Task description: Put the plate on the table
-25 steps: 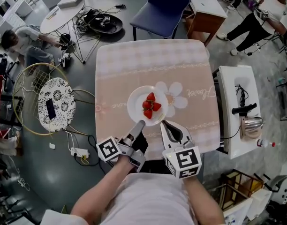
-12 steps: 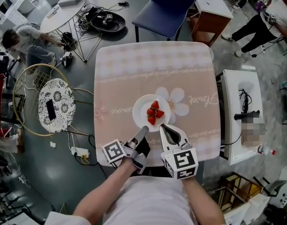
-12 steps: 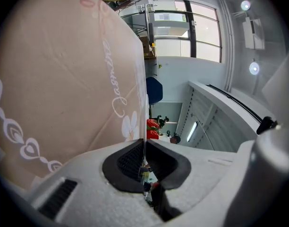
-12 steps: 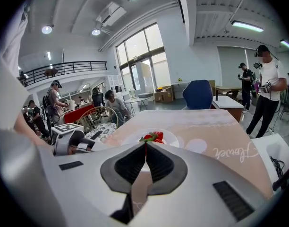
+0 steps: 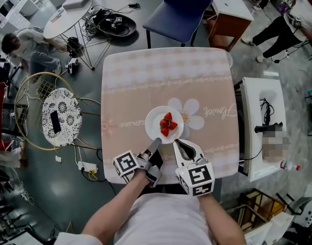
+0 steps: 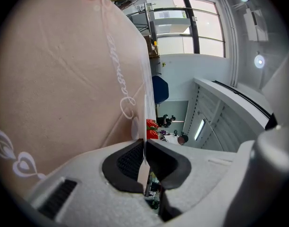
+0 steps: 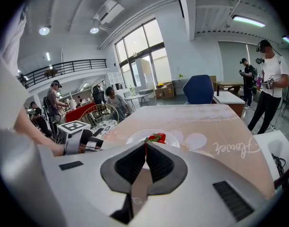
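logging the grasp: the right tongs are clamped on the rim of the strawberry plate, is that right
No: the left tongs are clamped on the rim of the strawberry plate, as the left gripper view shows. The right tongs are shut on nothing.

I'm eyeing a white plate (image 5: 152, 124) carrying red strawberries (image 5: 166, 124). The tablecloth (image 5: 140, 86) is looking pale pink, showing off white flowers and faint checks.

surface: table (image 5: 217, 65), pink flowered cloth (image 5: 140, 86) | on it: white plate (image 5: 153, 129) of strawberries (image 5: 166, 124), toward near edge
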